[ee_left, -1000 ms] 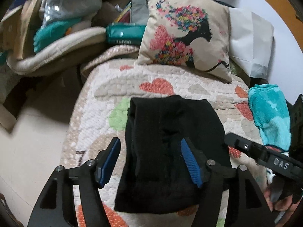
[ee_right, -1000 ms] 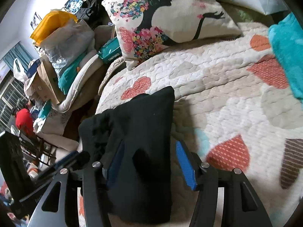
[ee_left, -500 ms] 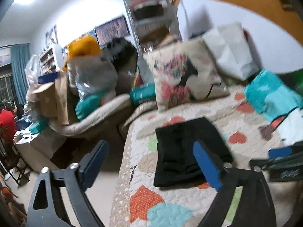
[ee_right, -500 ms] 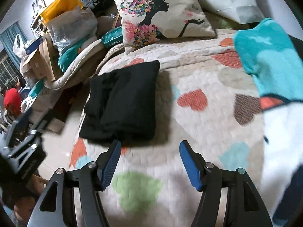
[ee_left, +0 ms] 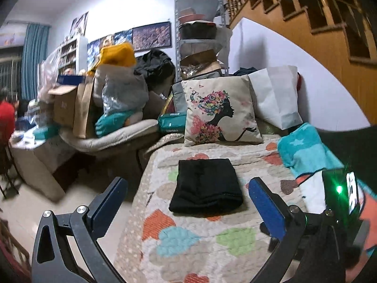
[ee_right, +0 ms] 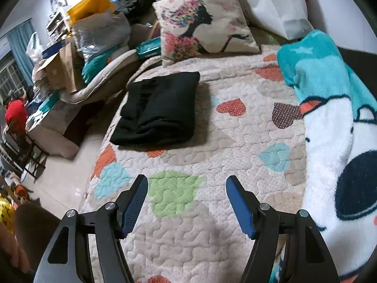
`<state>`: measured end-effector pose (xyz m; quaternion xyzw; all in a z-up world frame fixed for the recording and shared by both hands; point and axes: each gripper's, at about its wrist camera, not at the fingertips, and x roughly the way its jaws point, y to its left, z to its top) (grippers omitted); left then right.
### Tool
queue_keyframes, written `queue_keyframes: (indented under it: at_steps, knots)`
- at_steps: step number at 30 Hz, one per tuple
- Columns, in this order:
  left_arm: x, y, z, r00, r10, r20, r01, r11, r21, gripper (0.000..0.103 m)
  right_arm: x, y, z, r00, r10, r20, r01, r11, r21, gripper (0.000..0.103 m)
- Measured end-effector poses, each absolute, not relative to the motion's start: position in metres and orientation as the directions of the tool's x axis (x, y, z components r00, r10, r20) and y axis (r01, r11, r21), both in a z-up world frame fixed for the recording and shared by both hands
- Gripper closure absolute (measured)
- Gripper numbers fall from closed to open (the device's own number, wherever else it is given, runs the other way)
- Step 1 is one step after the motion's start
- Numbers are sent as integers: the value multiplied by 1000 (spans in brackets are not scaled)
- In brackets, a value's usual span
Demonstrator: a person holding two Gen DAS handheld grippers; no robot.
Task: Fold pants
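The black pants lie folded into a compact rectangle on the heart-patterned quilt, close to the bed's left edge. They also show in the right wrist view as black pants, with a thicker folded edge toward me. My left gripper is drawn back, well short of the pants. Its jaws are opening wide and nothing is between them. My right gripper stands open over a bare part of the quilt, nearer me than the pants, and holds nothing.
A printed pillow and a white bag lean at the head of the bed. A teal and white fleece blanket covers the right side. Left of the bed are the floor, a cluttered armchair and a person in red.
Both grippers have let go of the pants and pulled back and upward. The left jaws have spread much wider. The pants stay folded on the quilt.
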<state>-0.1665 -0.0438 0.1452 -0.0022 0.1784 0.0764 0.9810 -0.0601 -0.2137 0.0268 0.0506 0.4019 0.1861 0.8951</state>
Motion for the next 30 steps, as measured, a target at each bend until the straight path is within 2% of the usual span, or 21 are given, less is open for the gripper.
queue_keyframes:
  at_steps: [7, 16, 30]
  knots:
    - [-167, -38, 140, 897, 122, -426, -162, 985, -59, 0, -79, -197, 33, 639, 372, -673, -363, 918, 162, 25]
    - [-152, -28, 117, 831, 152, -534, -223, 972, -70, 0, -80, -189, 29, 637, 363, -679, -379, 916, 134, 24]
    - [-146, -26, 106, 797, 160, -582, -228, 973, -46, 0, -80, -183, 24, 626, 358, -693, -389, 913, 121, 23]
